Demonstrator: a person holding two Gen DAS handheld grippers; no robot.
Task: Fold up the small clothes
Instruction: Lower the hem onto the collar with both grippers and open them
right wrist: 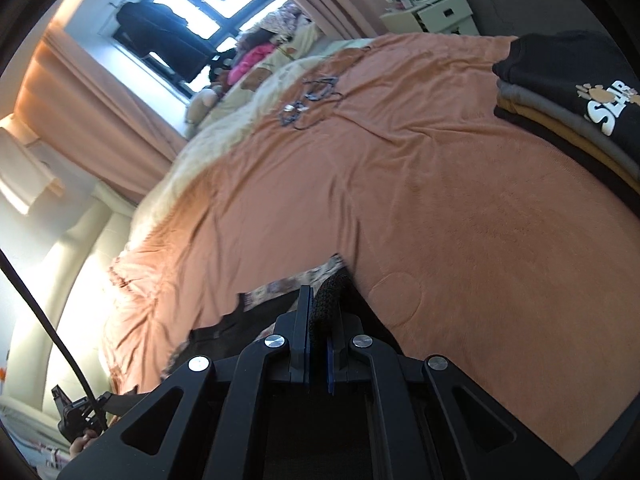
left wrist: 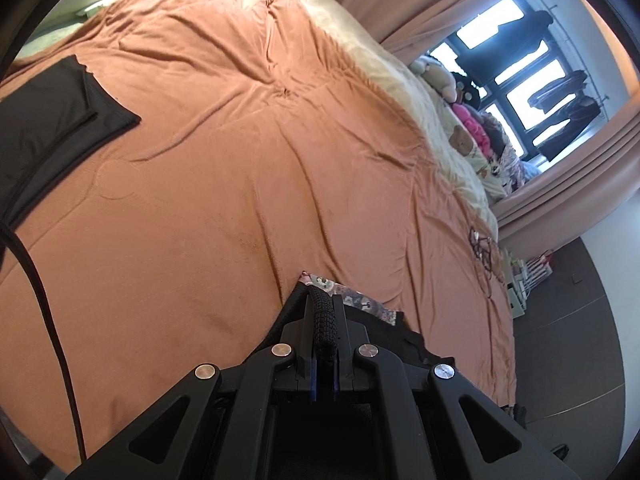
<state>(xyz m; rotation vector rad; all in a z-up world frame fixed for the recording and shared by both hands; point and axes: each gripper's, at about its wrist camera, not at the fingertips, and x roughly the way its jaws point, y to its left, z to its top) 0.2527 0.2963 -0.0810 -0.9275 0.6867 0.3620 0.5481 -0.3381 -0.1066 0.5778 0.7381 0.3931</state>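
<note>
A small garment (left wrist: 360, 302), floral with black parts and a black textured band, lies low over the orange bed cover (left wrist: 240, 160). In the left wrist view my left gripper (left wrist: 323, 300) is shut on the black band, and the cloth trails off to the right. The right wrist view shows my right gripper (right wrist: 324, 292) shut on the same kind of band, with the garment (right wrist: 288, 284) running off to the left above the cover (right wrist: 440, 220). The rest of the cloth is hidden under both grippers.
A flat black garment (left wrist: 48, 120) lies at the left of the bed. A stack of folded clothes (right wrist: 580, 112) sits at the right. A tangle of cords (right wrist: 312, 96) rests near the cream blanket (left wrist: 400, 76). A hand on a black device (right wrist: 76, 412) shows at lower left.
</note>
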